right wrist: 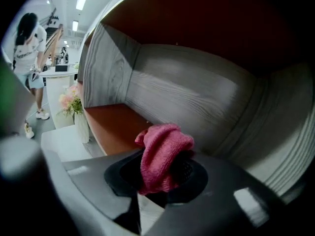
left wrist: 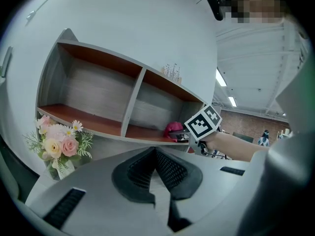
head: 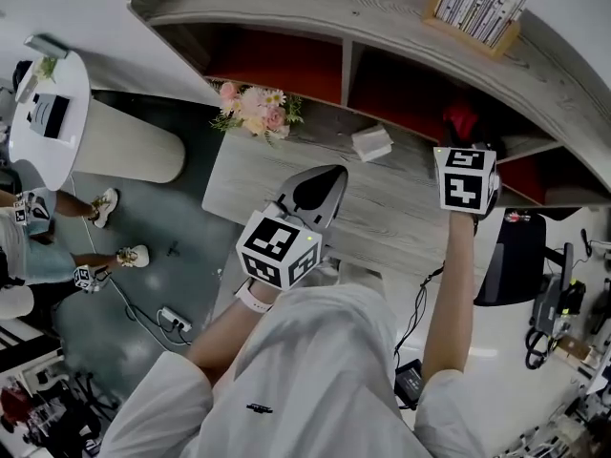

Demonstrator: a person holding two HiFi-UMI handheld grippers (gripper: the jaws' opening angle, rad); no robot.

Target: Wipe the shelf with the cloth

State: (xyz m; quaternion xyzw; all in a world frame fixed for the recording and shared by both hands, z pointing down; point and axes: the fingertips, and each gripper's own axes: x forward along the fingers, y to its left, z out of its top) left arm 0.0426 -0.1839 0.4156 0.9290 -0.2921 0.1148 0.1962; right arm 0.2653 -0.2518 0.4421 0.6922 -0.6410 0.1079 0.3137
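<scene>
Right compartment: the grey wood-grain shelf unit (right wrist: 197,97) is holding the crumpled pink terry cloth (right wrist: 162,154) over the front edge of its smooth red-brown floor; whether the two are touching I cannot tell.
Right gripper (right wrist: 162,173): its jaws are clamping the cloth, whose bunched top is bulging out past the ribbed black pads.
Left compartment: it is showing only bare grained walls and the same red-brown floor.
Shelf top: an open wooden box (head: 474,17) is carrying upright white sticks.
Left gripper (left wrist: 155,154): its jaws are pressing together with nothing between them, over the pale plank table (head: 401,208).
Table's back edge: a pink-and-white flower bunch (head: 256,110) is standing at the left corner, with a small white box (head: 371,143) lying near it.
</scene>
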